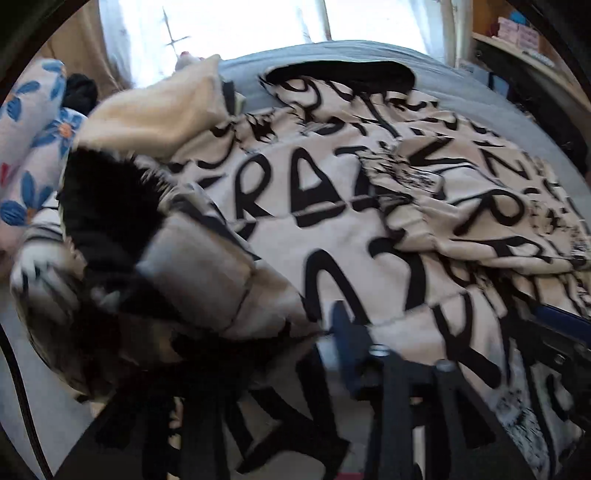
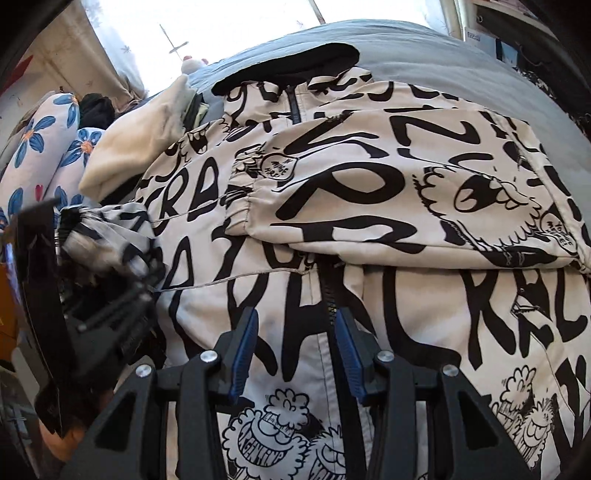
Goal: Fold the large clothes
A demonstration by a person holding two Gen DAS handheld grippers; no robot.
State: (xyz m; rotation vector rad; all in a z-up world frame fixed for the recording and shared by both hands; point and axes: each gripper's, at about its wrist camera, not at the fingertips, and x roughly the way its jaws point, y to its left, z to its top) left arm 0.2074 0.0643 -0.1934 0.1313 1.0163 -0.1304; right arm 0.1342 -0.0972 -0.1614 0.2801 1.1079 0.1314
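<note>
A large cream jacket [image 2: 369, 206] printed with black letters and cartoon faces lies front up on a grey-blue bed [image 2: 424, 55]. Its black collar [image 2: 291, 68] points to the far side. One sleeve [image 2: 406, 199] is folded across the chest. My right gripper [image 2: 295, 354] is open and empty, just above the zipper near the hem. My left gripper [image 2: 107, 280] shows at the left of the right wrist view, shut on the other sleeve's cuff [image 2: 103, 232], holding it lifted. In the left wrist view the sleeve [image 1: 177, 266] is blurred and fills the left foreground over the jacket [image 1: 351, 206].
Flowered white-and-blue pillows [image 2: 48, 140] and a cream cushion [image 2: 133, 147] lie at the left of the bed. A bright window [image 2: 221, 26] is behind. Shelves [image 1: 517, 33] stand at the far right. Bare grey bedding [image 1: 461, 85] shows beyond the collar.
</note>
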